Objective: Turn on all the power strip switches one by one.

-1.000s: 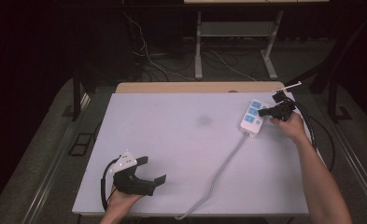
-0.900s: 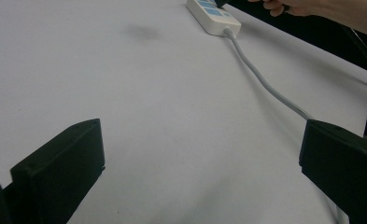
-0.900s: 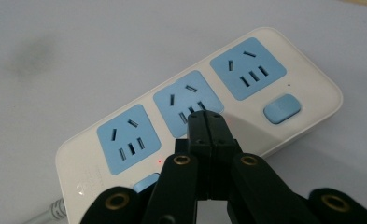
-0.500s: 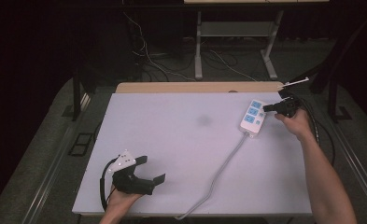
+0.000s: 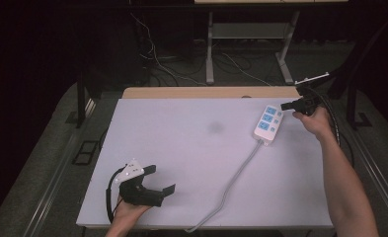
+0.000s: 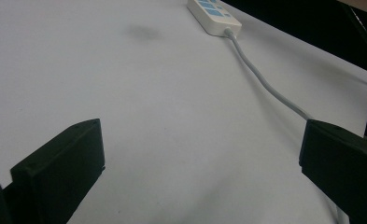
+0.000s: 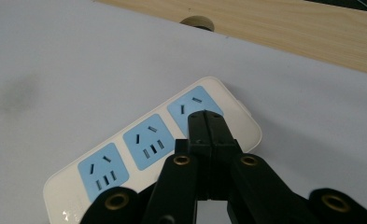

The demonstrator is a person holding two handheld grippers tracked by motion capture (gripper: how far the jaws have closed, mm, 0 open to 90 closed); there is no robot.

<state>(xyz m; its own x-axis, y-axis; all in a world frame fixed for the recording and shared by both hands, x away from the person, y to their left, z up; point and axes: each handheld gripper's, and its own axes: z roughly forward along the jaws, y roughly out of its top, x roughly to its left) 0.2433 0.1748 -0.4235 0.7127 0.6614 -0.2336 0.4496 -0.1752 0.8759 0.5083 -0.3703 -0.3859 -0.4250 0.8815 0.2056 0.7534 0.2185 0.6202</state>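
Power strip (image 5: 268, 123) lay flat near far right corner of counter (image 5: 181, 148), long axis slanting from near-left to far-right, cord (image 5: 236, 175) trailing back toward near edge. Right claw (image 5: 286, 105) was closed, empty, poised just above strip's far end, tip pointing left across it; forearm stretched along right edge. Right hand clearly nearer. Left claw (image 5: 163, 178) sat wide open, empty, low at near left, well apart from strip.

Power strip (image 7: 153, 149): smooth, glossy white plastic, blue socket faces. My right gripper (image 7: 204, 122): matt black plastic, brass-looking rivets. Table (image 5: 181, 143) matt white; far edge bare wood.
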